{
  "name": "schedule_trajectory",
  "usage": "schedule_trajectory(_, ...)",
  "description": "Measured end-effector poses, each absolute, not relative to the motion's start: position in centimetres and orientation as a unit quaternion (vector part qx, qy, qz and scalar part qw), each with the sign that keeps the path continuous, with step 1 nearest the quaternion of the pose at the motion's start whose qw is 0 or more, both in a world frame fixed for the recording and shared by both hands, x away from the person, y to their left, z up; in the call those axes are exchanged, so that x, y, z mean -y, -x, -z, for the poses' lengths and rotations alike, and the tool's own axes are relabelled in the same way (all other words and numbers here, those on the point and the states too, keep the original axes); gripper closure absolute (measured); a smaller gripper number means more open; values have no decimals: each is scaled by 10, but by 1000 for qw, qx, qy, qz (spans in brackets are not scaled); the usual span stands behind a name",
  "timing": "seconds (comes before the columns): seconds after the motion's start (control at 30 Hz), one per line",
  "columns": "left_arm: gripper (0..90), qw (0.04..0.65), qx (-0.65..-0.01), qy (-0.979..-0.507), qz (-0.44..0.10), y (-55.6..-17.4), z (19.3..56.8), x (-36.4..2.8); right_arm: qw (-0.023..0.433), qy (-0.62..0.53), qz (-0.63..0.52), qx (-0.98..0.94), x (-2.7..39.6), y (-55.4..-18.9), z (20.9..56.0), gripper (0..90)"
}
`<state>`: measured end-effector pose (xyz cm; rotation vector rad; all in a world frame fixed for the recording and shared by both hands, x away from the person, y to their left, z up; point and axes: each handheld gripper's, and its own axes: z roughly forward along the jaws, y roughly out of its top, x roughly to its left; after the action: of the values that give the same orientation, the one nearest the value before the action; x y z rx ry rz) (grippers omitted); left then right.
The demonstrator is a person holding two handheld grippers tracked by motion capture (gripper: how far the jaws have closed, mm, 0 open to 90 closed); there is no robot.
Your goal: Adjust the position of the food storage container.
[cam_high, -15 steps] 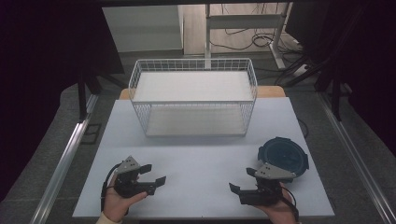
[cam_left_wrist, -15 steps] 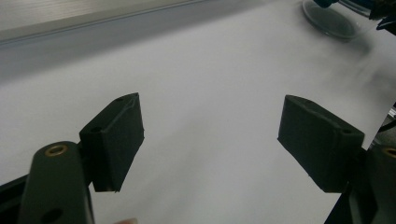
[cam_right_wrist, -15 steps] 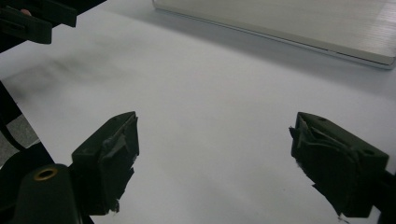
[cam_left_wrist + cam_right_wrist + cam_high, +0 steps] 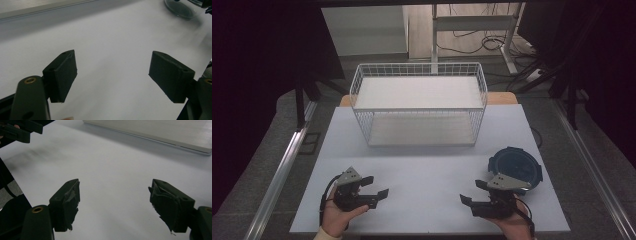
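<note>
Nothing is in hand yet: my left gripper [image 4: 379,192] rests low over the white table [image 4: 422,170] near its front left corner, jaws spread wide with only bare tabletop between the pads [image 4: 63,75], and the work looks wholly ahead of me. At centre, toward the table's far edge, the wire basket [image 4: 419,107] stands with a pale board as its floor and nothing that I can see inside. My right gripper [image 4: 469,199] sits near the front right corner, jaws just as wide and holding nothing, its torn pads [image 4: 67,202] over plain table. Just behind and to the right of it lies the dark blue lid [image 4: 515,165], flat on the table, untouched; I judge that reaching, gripping and moving it are all left to do. The table is a smooth, matte white sheet over a wooden top. Around it run grey floor, metal rails at both sides, dark curtains, and cables under a desk frame at the back.
</note>
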<state>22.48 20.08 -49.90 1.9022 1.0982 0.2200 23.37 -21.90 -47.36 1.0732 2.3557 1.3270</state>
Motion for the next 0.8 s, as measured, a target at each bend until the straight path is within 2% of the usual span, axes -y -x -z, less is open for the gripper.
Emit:
schedule_trajectory(0.23,217,449,-448,-768,-91,-225,499,-202,110,-360,-450,-810,219,-234,471,307)
schedule_trajectory(0.47,217,448,-449,-768,-90,-226,499,-203,107,-364,-449,-809,221,-235,468,323)
schedule_trajectory(0.8,217,451,-451,-765,-93,-226,496,-206,131,-371,-447,-803,234,-237,449,394)
